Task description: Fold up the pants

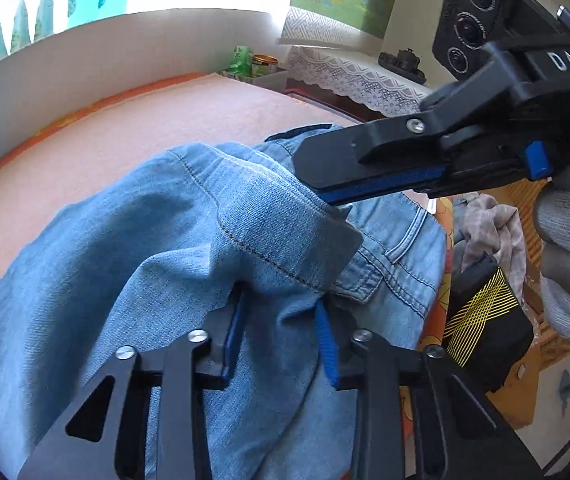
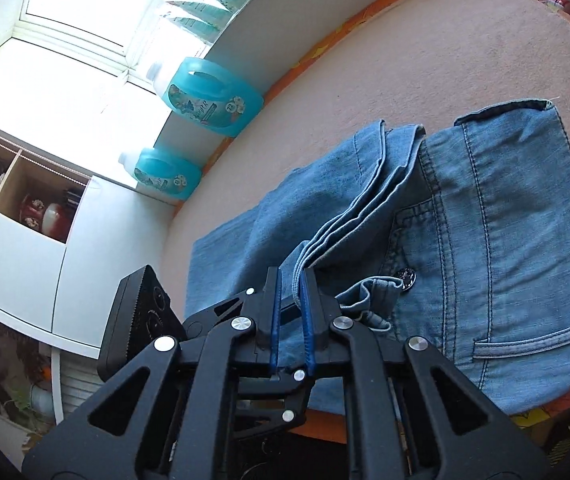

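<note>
Between both tongs' (image 1: 281,328) (image 2: 289,300) closed-in fingers, the pants' (image 1: 133,248) folded-over hems sit pinched.

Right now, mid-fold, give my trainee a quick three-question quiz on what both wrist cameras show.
1. True or false: the right gripper grips the stacked leg hems of the jeans.
2. Which lies beneath the jeans? A) a pink cover B) a glass table C) a tiled floor
3. Fill in: the left gripper has denim between its ____ pads.

Key: 1 true; 2 A; 3 blue. Two teal detergent bottles stand by the window.
</note>
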